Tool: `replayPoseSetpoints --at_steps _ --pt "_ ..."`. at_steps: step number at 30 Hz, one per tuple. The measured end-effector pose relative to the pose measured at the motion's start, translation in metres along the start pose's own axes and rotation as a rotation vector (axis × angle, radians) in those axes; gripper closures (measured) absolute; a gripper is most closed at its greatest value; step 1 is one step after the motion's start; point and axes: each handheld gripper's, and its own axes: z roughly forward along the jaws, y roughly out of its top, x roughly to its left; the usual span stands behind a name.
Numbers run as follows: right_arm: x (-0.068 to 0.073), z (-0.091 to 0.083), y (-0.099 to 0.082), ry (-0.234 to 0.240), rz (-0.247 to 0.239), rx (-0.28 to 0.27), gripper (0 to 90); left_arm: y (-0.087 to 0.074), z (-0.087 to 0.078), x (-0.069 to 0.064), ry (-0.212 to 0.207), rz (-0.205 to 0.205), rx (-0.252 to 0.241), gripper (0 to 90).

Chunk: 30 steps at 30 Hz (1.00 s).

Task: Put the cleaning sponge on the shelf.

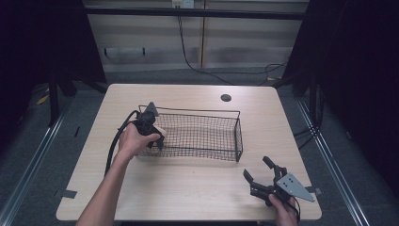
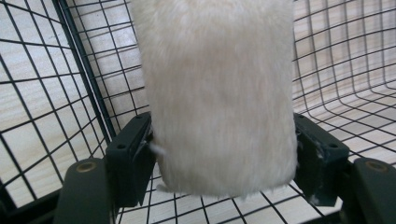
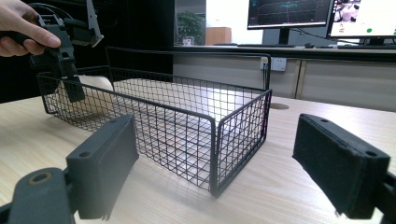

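Your left gripper has its jaws set narrow, w/ a cream furry block between them; the black pads sit against both its flanks, so it reads as gripped. Block is soft plush w/ short dense pile, rectangular w/ rounded lower corners, standing upright along the jaw axis and hanging inside the wire basket, near the basket's left end, approx. just above the mesh floor; contact w/ the floor cannot be told. In the high view your left hand wraps the gripper body at that same end, cable trailing off toward the table edge. Your right gripper stands wide, nothing between the jaws; pads are flat, matte black, rubbery-looking, mounted on dark plastic arms w/ brass-coloured pivots. It rests low at the near right corner of the table, well apart from the basket, jaws pointing toward it. Basket is black metal wire, fine square mesh, long rectangular shape w/ a thicker rim rod and rounded corners. Table top is pale wood-grain laminate, smooth, w/ a round dark cable port near the far edge.
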Motion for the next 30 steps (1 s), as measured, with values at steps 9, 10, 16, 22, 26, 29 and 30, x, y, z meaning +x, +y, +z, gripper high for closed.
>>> replayPoseSetpoints --at_steps 9,10,16,22,26,29,30 --pt "0.0001 0.0 0.0 0.0 0.001 0.0 13.0 0.0008 0.0025 -0.0006 0.019 0.004 0.014 30.8" --pt "0.0001 0.0 0.0 0.0 0.001 0.0 13.0 0.0008 0.0025 -0.0006 0.019 0.004 0.014 30.8" --pt "0.0001 0.0001 0.0001 0.0 0.003 0.0 13.1 0.0015 0.0026 0.0003 0.016 -0.001 0.021 30.0" --pt "0.0 0.0 0.0 0.0 0.0 0.0 13.1 0.002 0.0019 0.0001 0.0 -0.001 0.035 26.3" --pt "0.0 0.0 0.0 0.0 0.0 0.0 13.1 0.0026 0.0009 0.0015 -0.014 0.0 0.042 25.7" --pt "0.0001 0.0001 0.0 0.001 0.002 0.0 13.1 0.0033 0.0002 0.0024 -0.031 0.0 0.048 23.6" --pt "0.0001 0.0001 0.0 0.001 0.002 0.0 13.1 0.0034 -0.0002 0.0027 -0.03 -0.002 0.041 23.4"
